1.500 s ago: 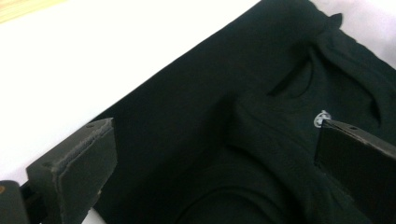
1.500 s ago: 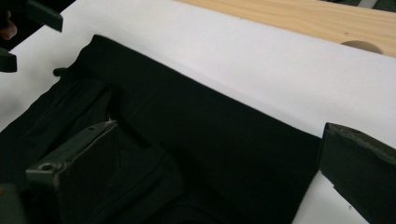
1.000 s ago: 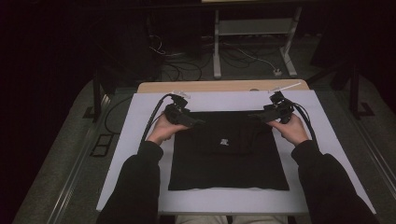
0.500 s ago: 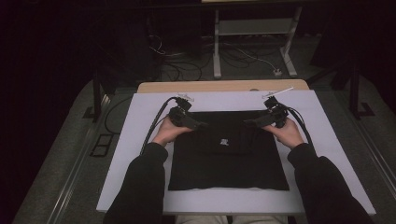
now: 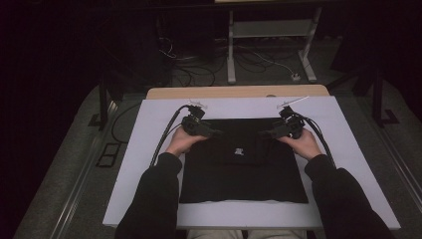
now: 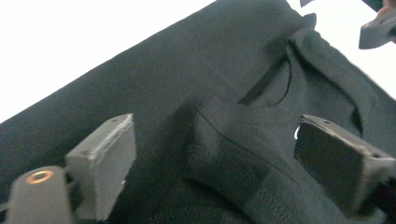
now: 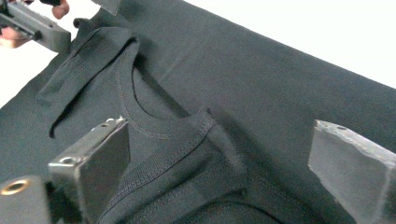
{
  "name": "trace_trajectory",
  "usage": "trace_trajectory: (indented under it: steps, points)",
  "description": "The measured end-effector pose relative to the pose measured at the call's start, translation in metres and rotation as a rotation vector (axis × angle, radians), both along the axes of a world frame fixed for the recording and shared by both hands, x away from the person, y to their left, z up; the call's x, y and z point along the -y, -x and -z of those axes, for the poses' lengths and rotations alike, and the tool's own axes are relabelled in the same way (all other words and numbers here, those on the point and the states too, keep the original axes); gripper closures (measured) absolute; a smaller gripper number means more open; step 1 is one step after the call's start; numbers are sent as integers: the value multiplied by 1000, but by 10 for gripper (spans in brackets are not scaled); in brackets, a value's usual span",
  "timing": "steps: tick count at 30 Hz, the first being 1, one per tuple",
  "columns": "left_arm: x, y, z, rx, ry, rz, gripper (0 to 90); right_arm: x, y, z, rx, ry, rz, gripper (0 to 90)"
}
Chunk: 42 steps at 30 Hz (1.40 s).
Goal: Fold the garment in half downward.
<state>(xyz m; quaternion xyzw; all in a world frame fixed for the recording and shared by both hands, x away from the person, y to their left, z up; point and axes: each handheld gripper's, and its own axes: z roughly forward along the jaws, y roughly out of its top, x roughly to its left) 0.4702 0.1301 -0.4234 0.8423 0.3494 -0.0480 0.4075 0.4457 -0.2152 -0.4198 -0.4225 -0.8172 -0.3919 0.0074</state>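
A: Looking at the shirt (image 5: 244,167), you have it lying flat on the white sheet (image 5: 149,149) that covers the table, folded into a near-square block. Its collar (image 7: 154,116) end points away from you, toward the far edge of the sheet, and the bottom fold lies nearest you.

B: And its long axis?

A: Slightly longer from near to far than from side to side, though you can hardly tell.

B: Where are your grippers?

A: Your left gripper (image 6: 210,158) sits at the shirt's far left corner, jaws spread apart over a bunched ridge of collar fabric. Your right gripper (image 7: 219,168) sits at the far right corner, jaws likewise spread over the ribbed collar, not clamped on it.
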Motion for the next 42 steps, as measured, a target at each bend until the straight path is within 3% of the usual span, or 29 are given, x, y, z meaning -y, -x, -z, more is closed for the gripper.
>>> trace_trajectory:
  steps: [9,14,16,20,24,31,37,42]
  points:
    - [1,-1,4,-30,8,21,262,0,-2,3,-10,7,2,156]
    - [1,-2,6,-30,15,6,355,-1,-2,5,-10,34,19,271]
    - [1,-2,7,-28,12,2,454,-1,-3,7,-17,38,23,317]
    - [3,-1,8,-23,-12,14,565,-2,-3,11,-23,41,23,408]
    - [3,0,7,-17,-7,16,682,-2,-1,13,-23,54,22,512]
    - [2,1,3,-13,32,15,777,-1,2,7,-5,52,0,748]
    - [0,1,1,-44,67,22,807,2,6,2,15,27,-1,820]
    - [-1,3,-5,-10,56,18,814,3,9,-2,23,14,-14,843]
